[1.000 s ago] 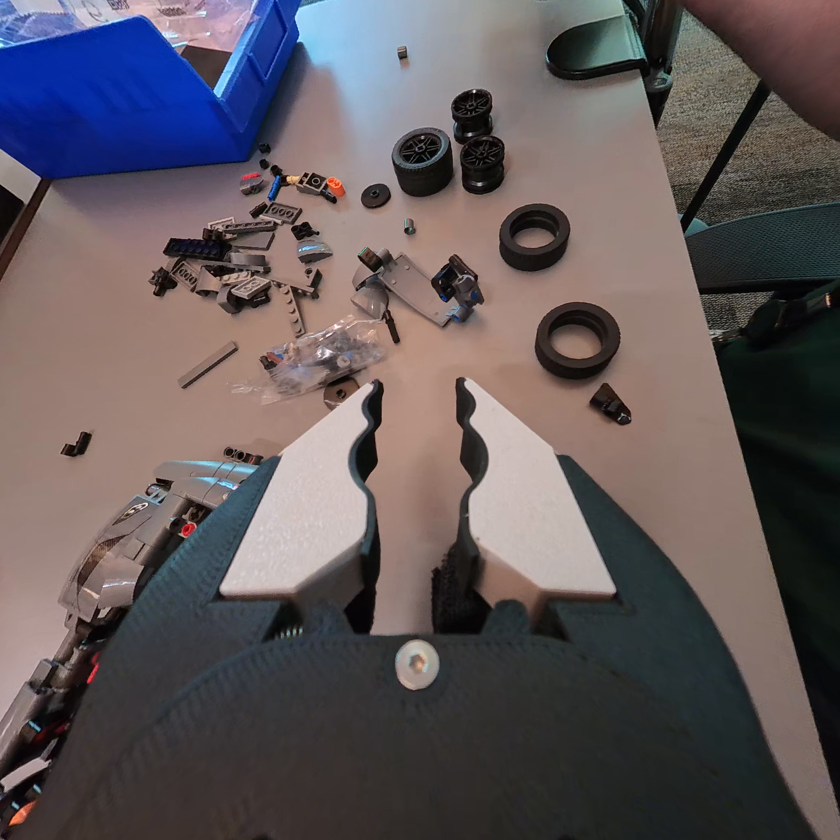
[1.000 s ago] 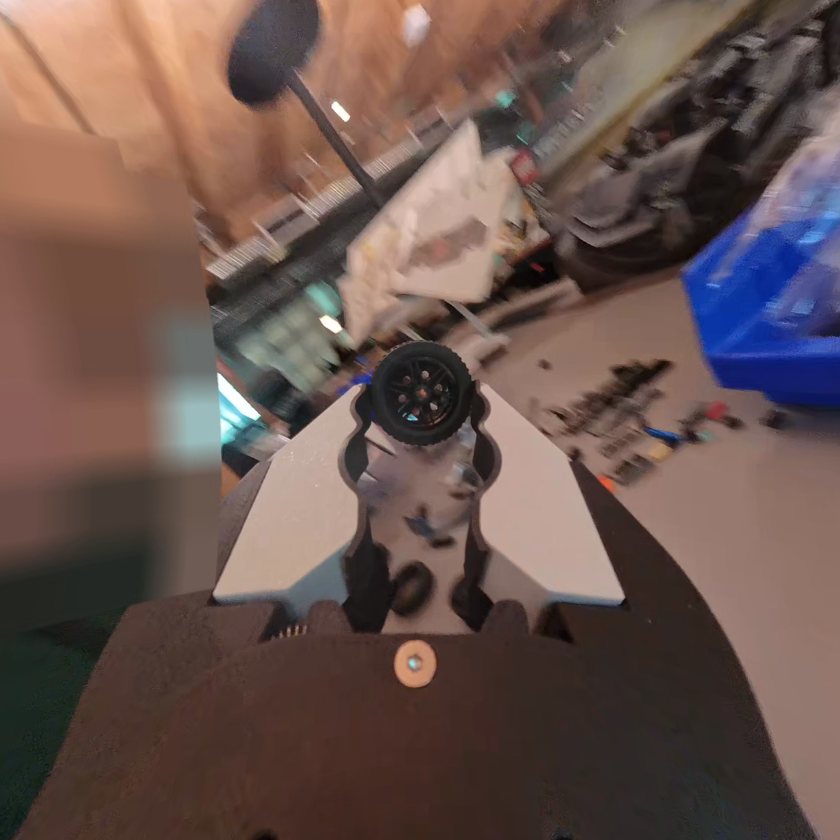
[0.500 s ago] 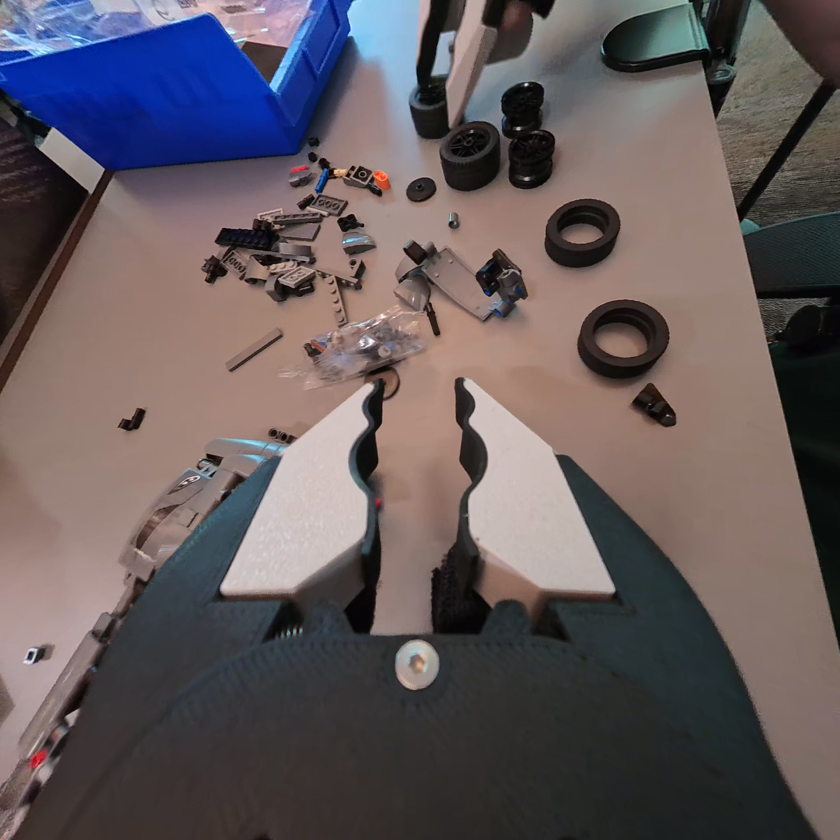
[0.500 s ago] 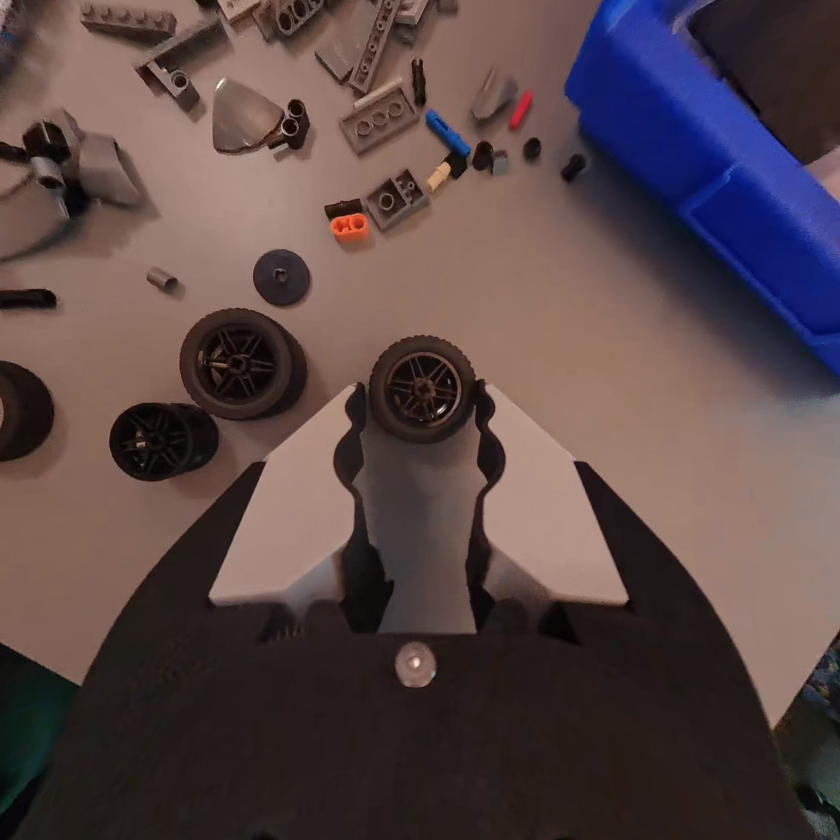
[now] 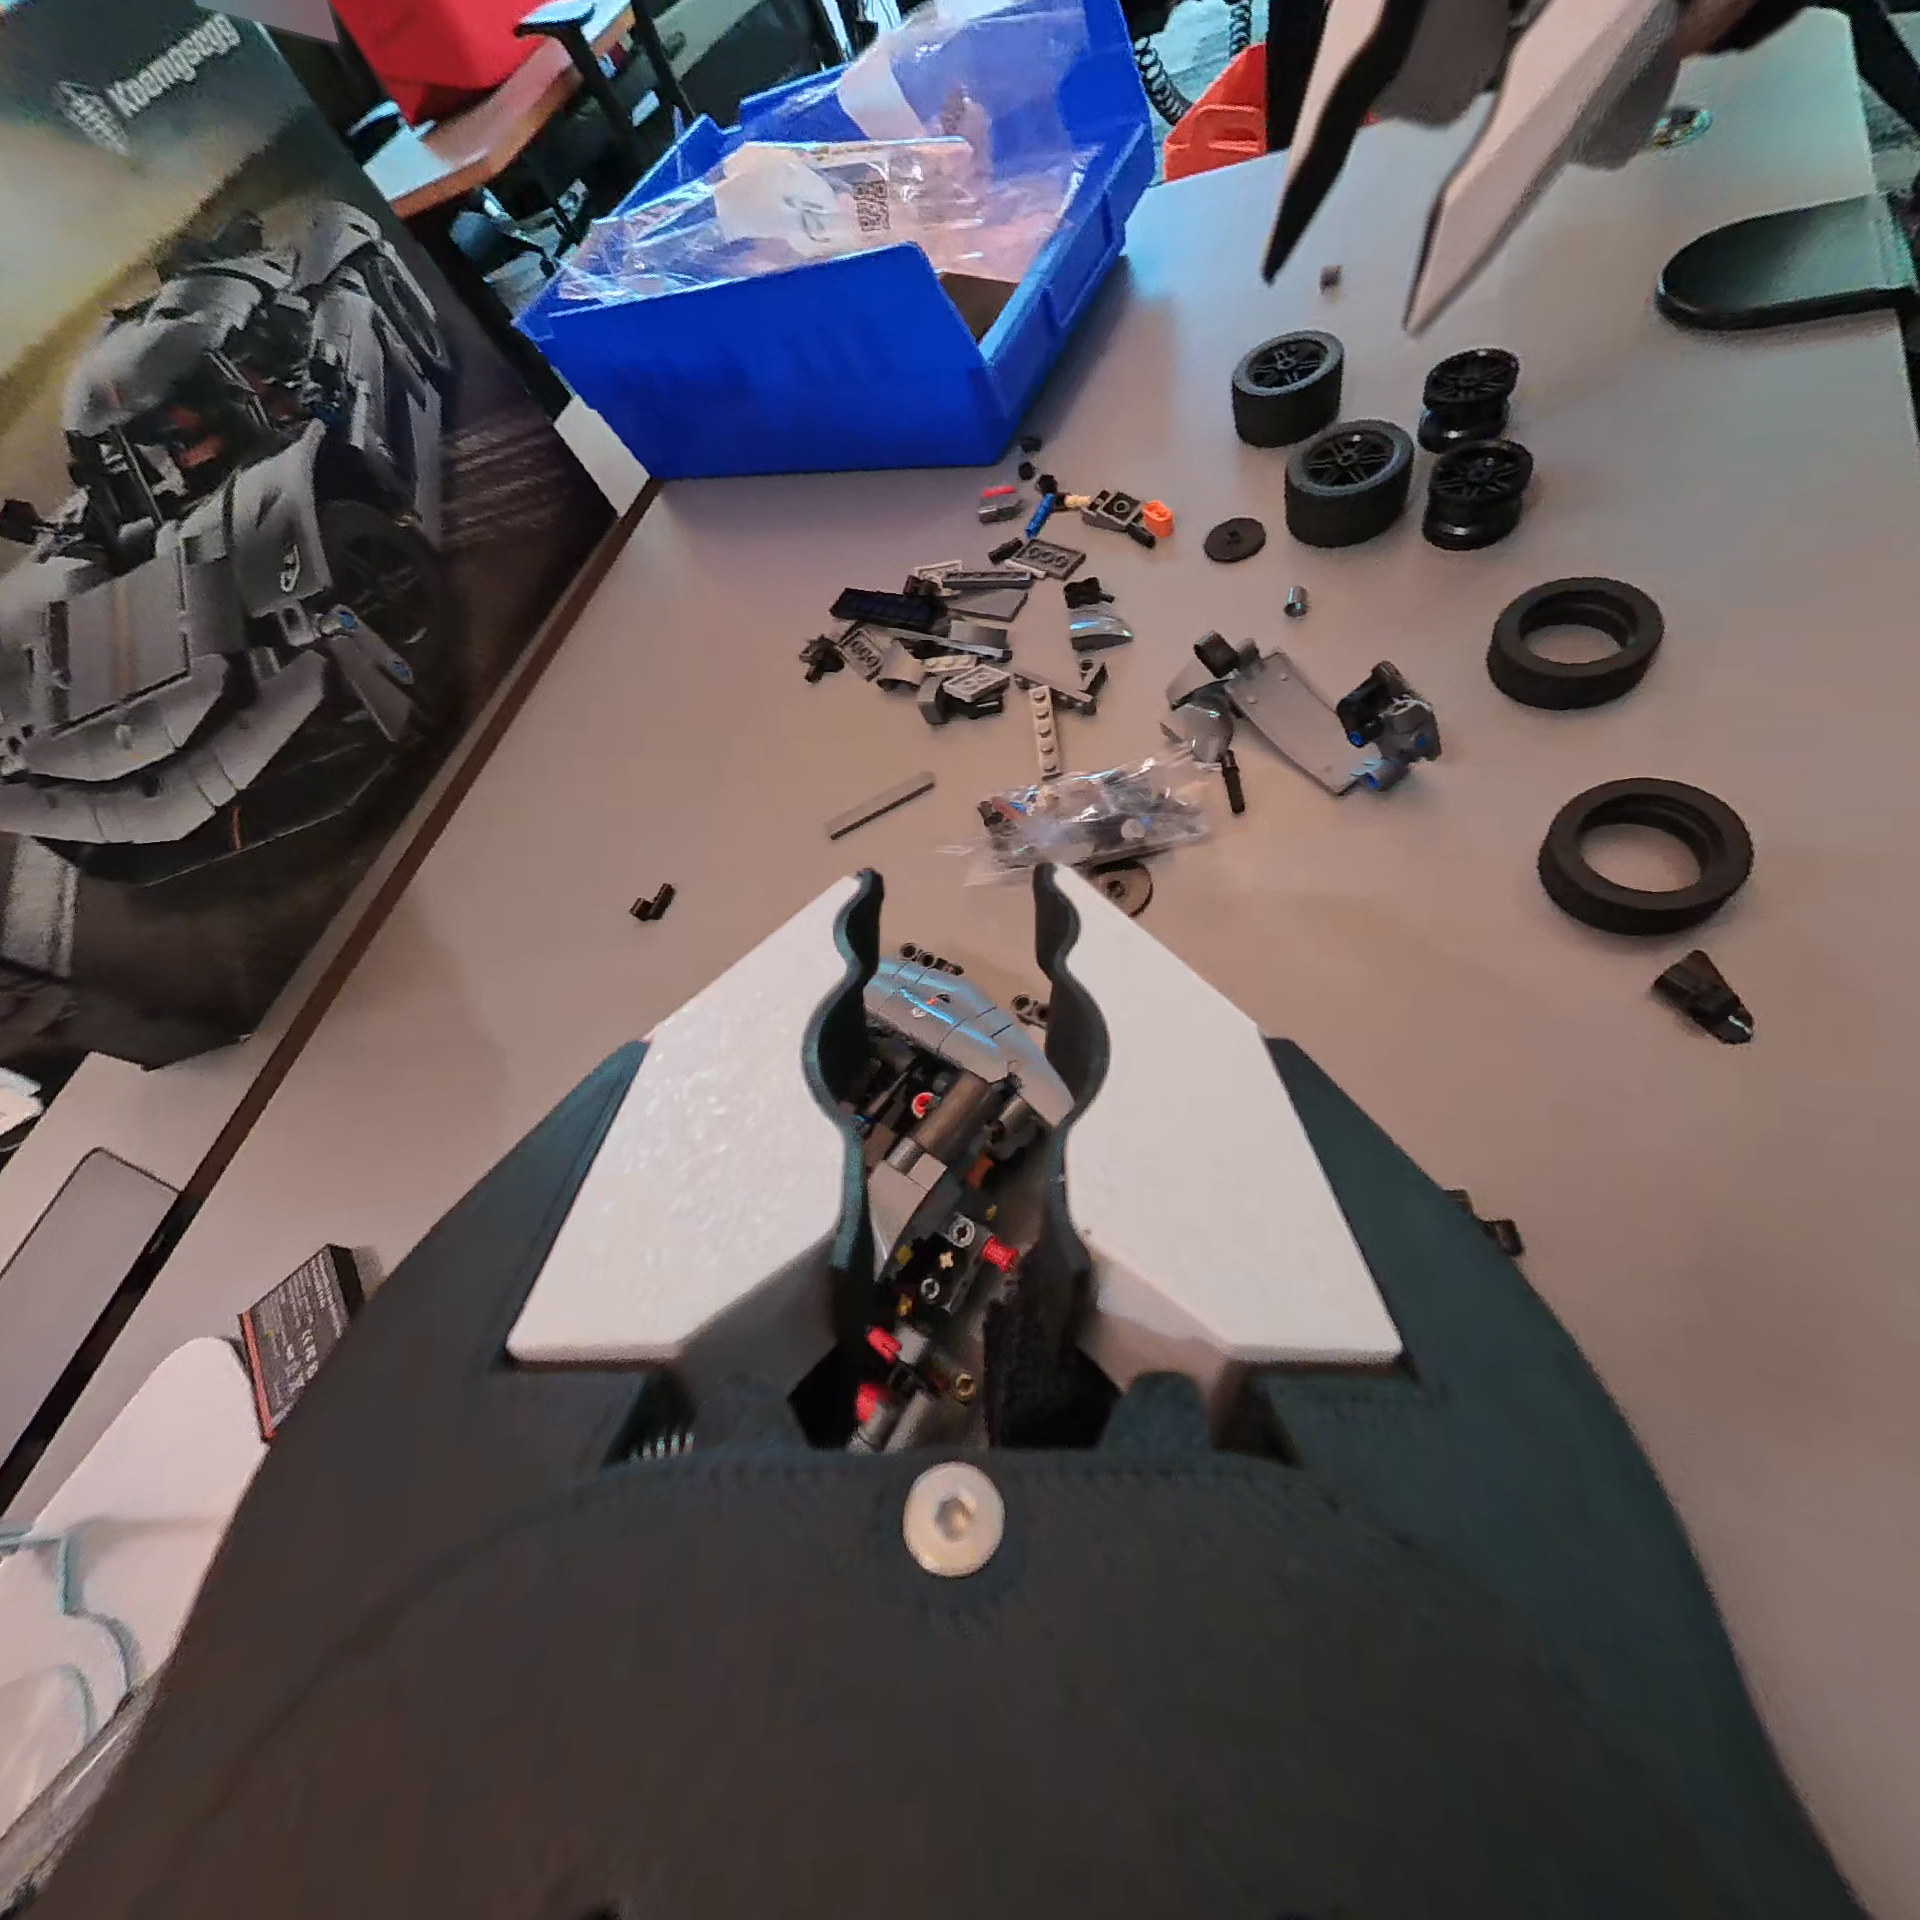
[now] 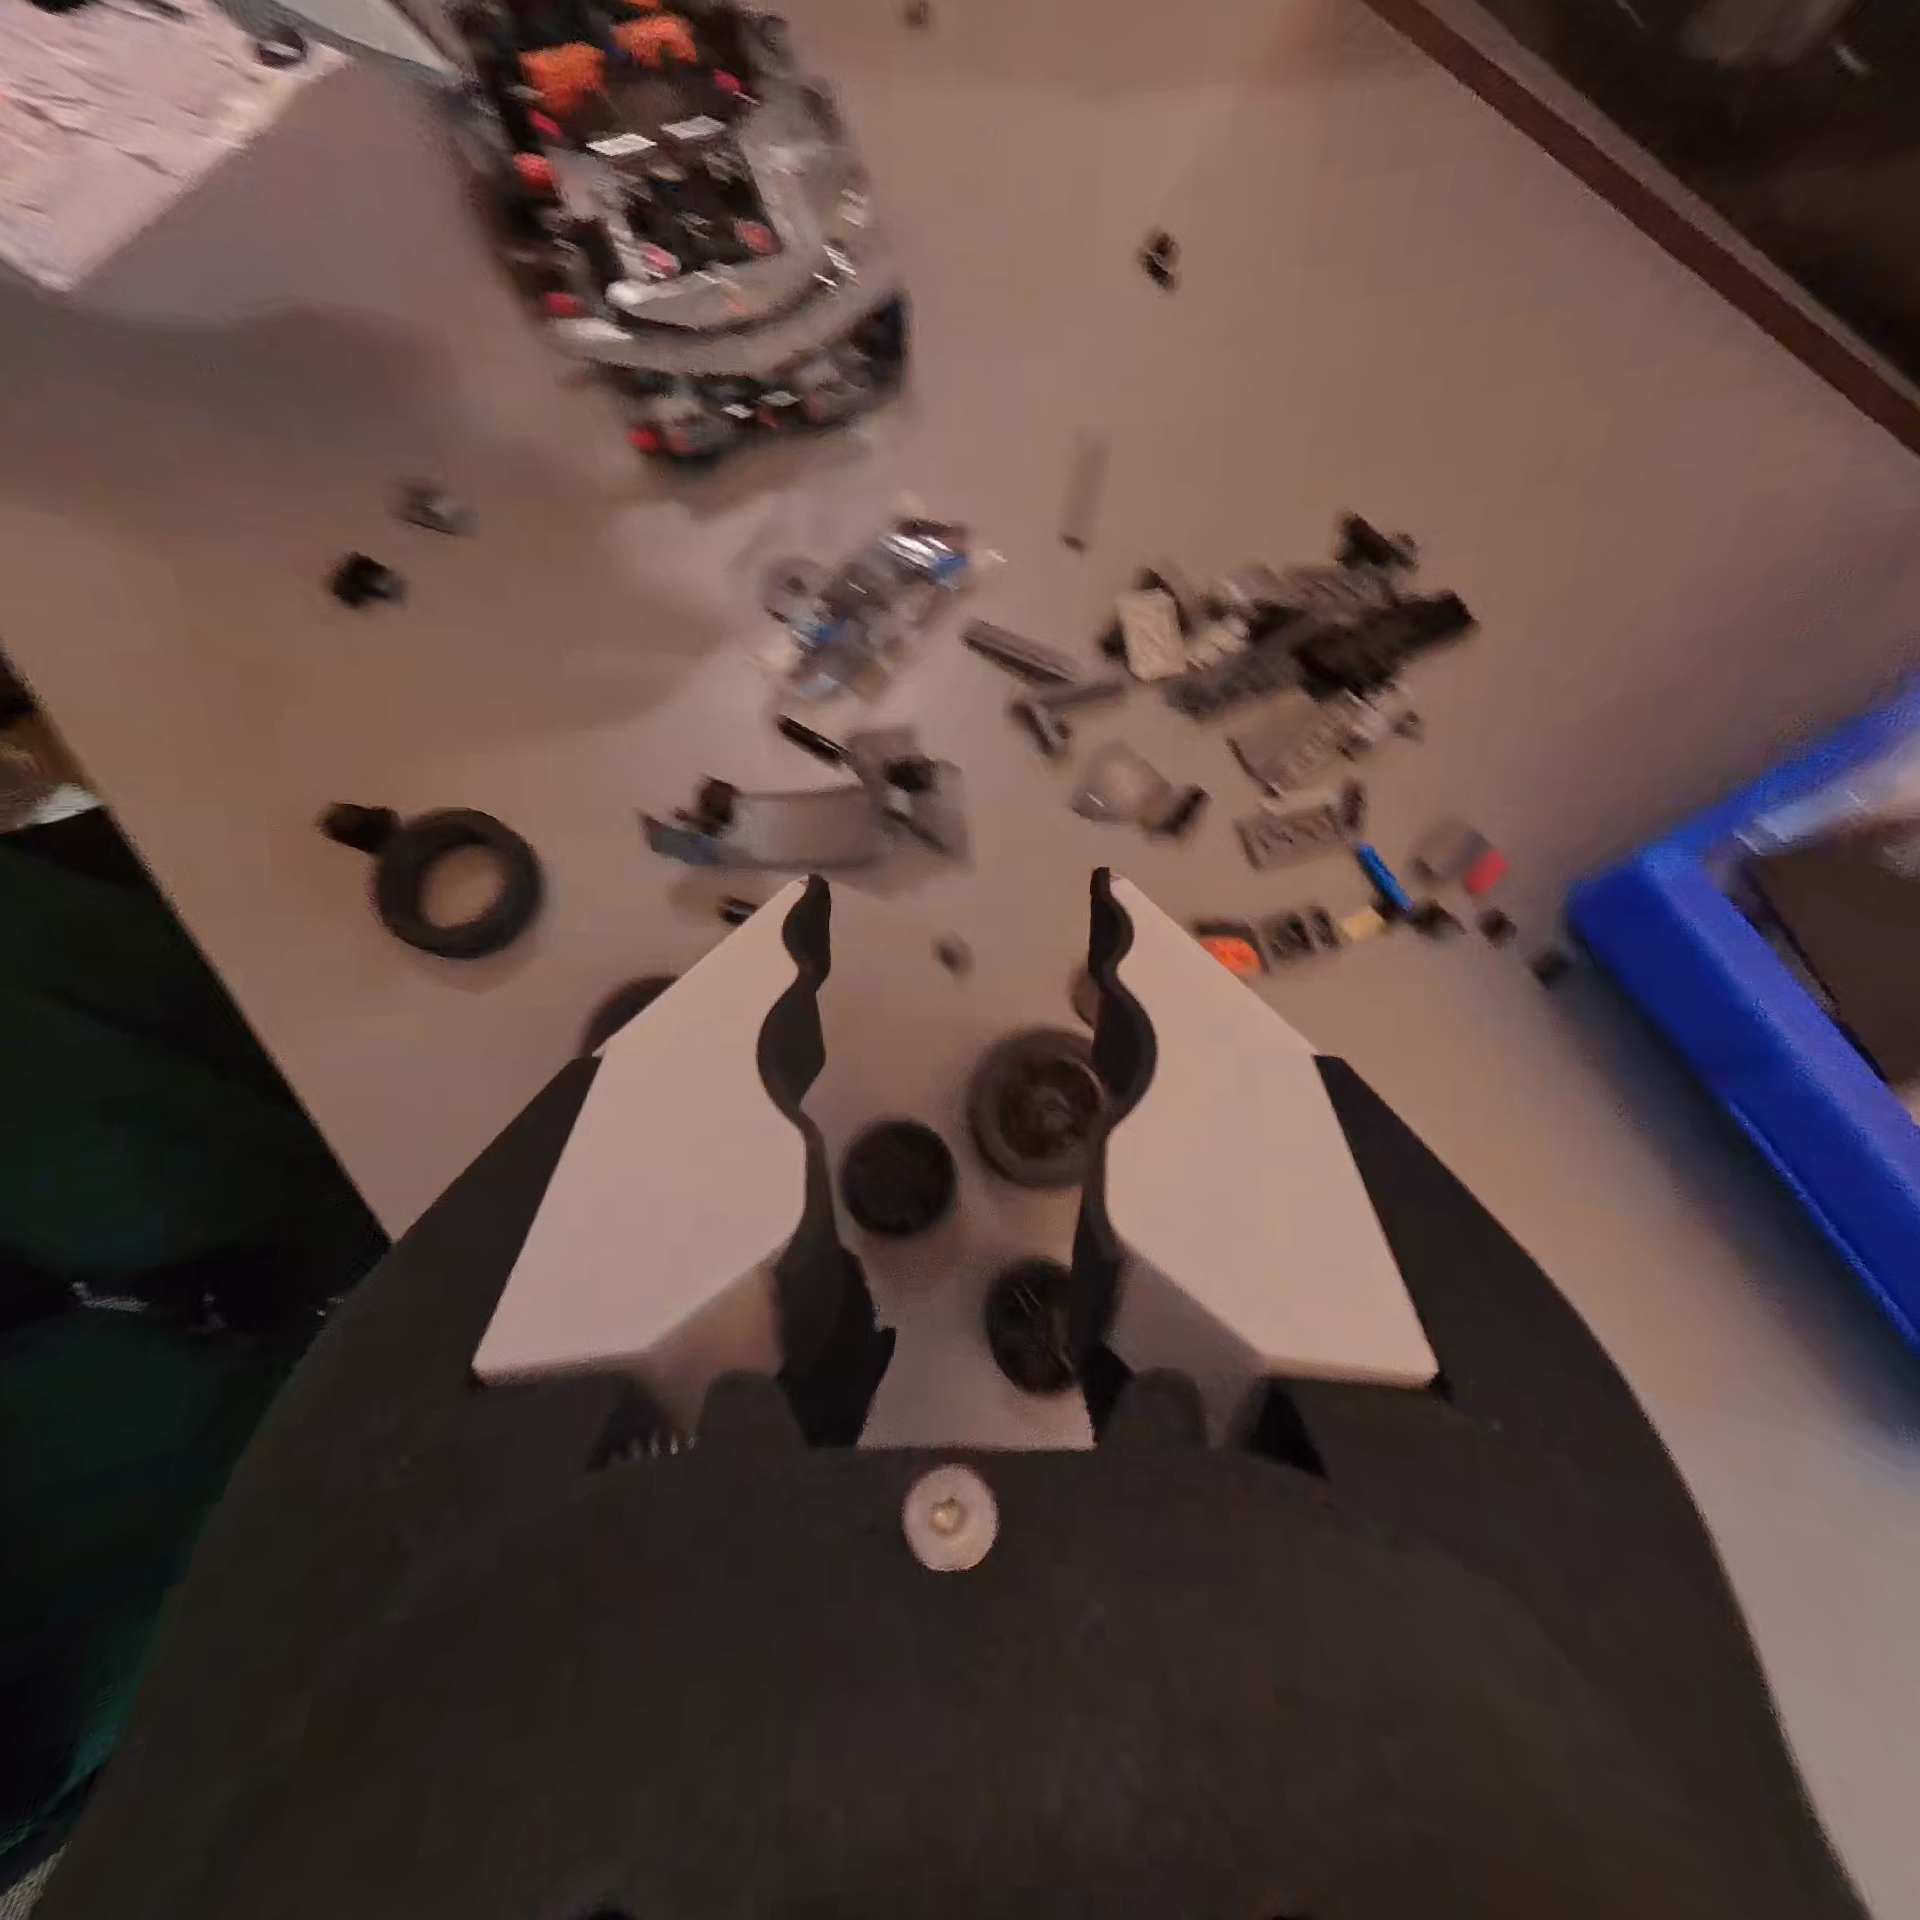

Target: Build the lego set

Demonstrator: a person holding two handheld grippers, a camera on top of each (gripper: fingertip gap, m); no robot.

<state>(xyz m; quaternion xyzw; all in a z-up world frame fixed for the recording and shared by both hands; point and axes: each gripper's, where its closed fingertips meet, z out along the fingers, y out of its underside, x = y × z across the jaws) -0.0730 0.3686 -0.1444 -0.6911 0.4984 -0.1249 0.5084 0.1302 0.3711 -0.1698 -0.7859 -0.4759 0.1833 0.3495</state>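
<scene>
We look down our right gripper (image 6: 951, 904): half a second ago a black spoked wheel sat clamped at its tips; now the jaws stand apart and empty. The wheel (image 5: 1286, 387) stands on the grey table (image 5: 1558, 1195) with three other wheels, beneath and behind the right jaws, so we judge it set down. Our left gripper (image 5: 958, 891) has swung over the part-built grey car (image 5: 940, 1101), which now lies between and below its open jaws, untouched. Loose grey and black pieces (image 5: 956, 644) and two bare tyres (image 5: 1575, 642) lie ahead; a blue bin (image 5: 831, 353) sits farther off
</scene>
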